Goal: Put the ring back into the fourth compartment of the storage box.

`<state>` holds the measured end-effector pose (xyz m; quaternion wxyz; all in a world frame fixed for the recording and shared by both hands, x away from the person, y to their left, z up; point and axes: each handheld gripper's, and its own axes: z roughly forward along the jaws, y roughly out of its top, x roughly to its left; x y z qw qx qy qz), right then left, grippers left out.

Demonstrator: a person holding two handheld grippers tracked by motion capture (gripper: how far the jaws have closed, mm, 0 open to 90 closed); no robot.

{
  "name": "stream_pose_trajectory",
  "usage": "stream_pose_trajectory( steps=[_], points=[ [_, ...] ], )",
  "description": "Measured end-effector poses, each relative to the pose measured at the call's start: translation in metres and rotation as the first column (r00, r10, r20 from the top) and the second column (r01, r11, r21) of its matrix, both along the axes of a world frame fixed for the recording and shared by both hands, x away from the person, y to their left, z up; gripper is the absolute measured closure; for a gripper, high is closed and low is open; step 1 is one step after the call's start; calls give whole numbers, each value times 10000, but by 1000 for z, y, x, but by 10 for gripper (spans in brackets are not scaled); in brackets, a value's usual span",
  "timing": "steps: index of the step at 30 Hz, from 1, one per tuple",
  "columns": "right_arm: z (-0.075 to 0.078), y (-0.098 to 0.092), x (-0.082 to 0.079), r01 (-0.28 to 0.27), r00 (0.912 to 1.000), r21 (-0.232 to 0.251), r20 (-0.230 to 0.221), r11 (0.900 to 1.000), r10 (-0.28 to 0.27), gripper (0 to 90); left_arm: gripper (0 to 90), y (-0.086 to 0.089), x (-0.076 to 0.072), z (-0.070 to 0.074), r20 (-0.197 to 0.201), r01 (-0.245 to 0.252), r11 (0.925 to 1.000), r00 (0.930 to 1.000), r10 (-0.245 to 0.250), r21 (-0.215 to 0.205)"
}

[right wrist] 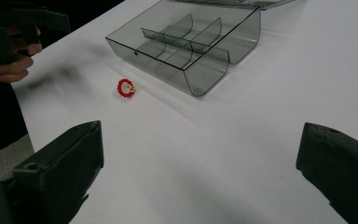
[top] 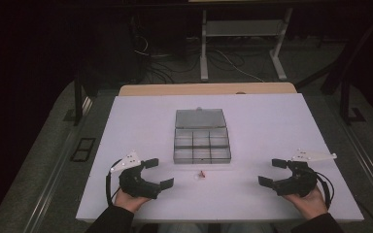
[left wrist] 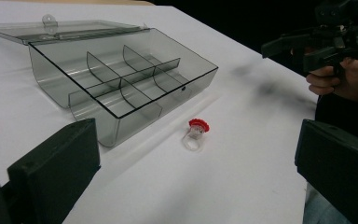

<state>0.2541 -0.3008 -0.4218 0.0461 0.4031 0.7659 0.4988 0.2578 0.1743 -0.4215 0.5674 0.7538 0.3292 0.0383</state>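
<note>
Table (top: 141, 121) carries a smoky plastic box (top: 202, 141) with its lid open at centre. Left gripper (top: 156, 173) and right gripper (top: 273, 172) rest near the front edge, jaws spread, empty. Between them lies a small red-topped ring (top: 201, 174), just before the box.

My counter (top: 141, 121) is a flat white board, and behind its far edge a strip of pale wood (top: 208, 89) shows from the surface underneath. The room around me is dim; the far wall and both sides fall into black. The floor (top: 43, 160) is grey and dull, like carpet. Farther back stands a desk frame with light metal legs (top: 204, 53) and splayed feet, and a tangle of cables (top: 175, 63) lies on the floor around them. A dark post (top: 78, 97) rises at my left, and dark slanted struts (top: 349, 63) at my right.
</note>
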Motion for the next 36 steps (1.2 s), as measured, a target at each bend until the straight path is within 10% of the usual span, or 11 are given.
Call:
stream_pose_trajectory(
  steps=[36],
  points=[
    [0, 2, -2, -285, 9995, -224, 141, 9993, 288, 1, 0, -14, 3, 24, 131, 584, 9954, 9981, -595, 762]
  ],
)
